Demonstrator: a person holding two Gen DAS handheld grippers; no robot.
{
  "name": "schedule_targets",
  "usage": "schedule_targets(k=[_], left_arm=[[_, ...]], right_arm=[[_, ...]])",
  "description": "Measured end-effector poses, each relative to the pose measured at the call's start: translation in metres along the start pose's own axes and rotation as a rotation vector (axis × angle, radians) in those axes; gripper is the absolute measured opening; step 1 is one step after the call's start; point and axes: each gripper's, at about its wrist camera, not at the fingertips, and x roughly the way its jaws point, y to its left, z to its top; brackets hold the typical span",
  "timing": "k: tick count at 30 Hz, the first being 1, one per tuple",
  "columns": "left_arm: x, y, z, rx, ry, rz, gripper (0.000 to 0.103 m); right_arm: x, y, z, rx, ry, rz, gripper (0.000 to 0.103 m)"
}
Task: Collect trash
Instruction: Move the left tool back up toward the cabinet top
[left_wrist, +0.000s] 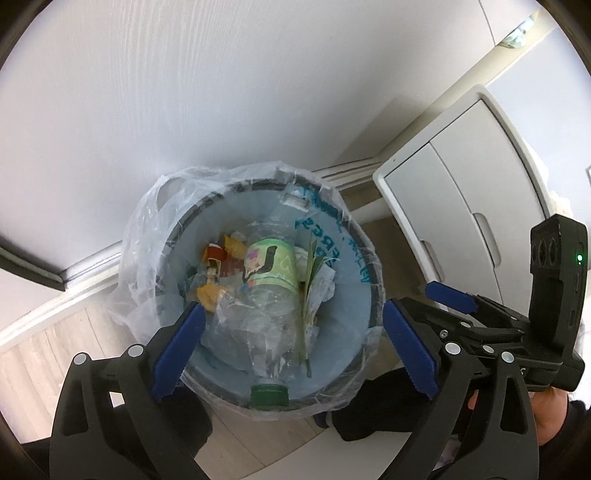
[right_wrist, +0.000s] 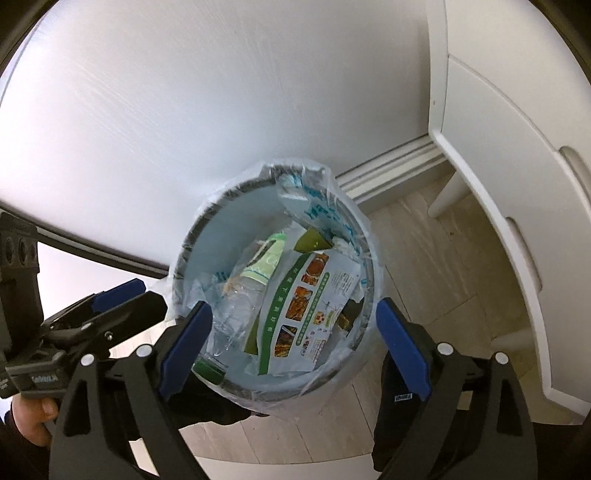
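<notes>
A round bin (left_wrist: 347, 280) lined with a clear plastic bag stands on the floor against the wall. Inside lie a crushed clear bottle (left_wrist: 273, 266) with a pale green label and green cap (left_wrist: 269, 395), red and orange wrappers (left_wrist: 221, 258), and a printed food flyer (right_wrist: 306, 306). My left gripper (left_wrist: 293, 310) hangs open above the bin mouth with nothing between its blue pads. My right gripper (right_wrist: 293, 304) is also open and empty over the same bin (right_wrist: 221, 229); the bottle (right_wrist: 240, 295) lies below it. Each view shows the other gripper's fingers (left_wrist: 450, 297) (right_wrist: 118, 291) beside the bin.
A white cabinet (left_wrist: 461, 177) on legs stands to the right of the bin, close to its rim. A white wall panel (left_wrist: 184, 92) and skirting board run behind. Pale wood floor (right_wrist: 424, 240) surrounds the bin. The person's dark feet (left_wrist: 369, 406) are at its near side.
</notes>
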Motion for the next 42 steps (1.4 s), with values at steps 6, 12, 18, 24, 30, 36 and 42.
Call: schedule_targets(k=[6, 12, 18, 24, 30, 36, 42], left_arm=[[-0.017, -0.010, 0.003, 0.047, -0.025, 0.011, 0.094], [-0.045, -0.025, 0.001, 0.104, -0.064, 0.017, 0.094], [-0.064, -0.050, 0.012, 0.142, -0.066, -0.009, 0.094], [-0.095, -0.094, 0.026, 0.242, -0.139, -0.034, 0.094], [-0.117, -0.152, 0.032, 0.366, -0.217, -0.037, 0.094], [-0.133, -0.196, 0.032, 0.426, -0.256, -0.098, 0.094], [-0.136, -0.231, 0.028, 0.483, -0.263, -0.140, 0.094]], right_arm=[[-0.025, 0.004, 0.003, -0.018, -0.067, -0.035, 0.087], [-0.061, 0.005, 0.000, -0.024, -0.153, -0.059, 0.087], [-0.089, 0.001, -0.004, -0.017, -0.195, -0.104, 0.087], [-0.140, -0.004, -0.003, -0.023, -0.277, -0.138, 0.087], [-0.186, -0.018, -0.003, -0.041, -0.334, -0.175, 0.087], [-0.223, -0.041, -0.011, -0.012, -0.380, -0.217, 0.087], [-0.262, -0.076, -0.028, 0.070, -0.450, -0.236, 0.087]])
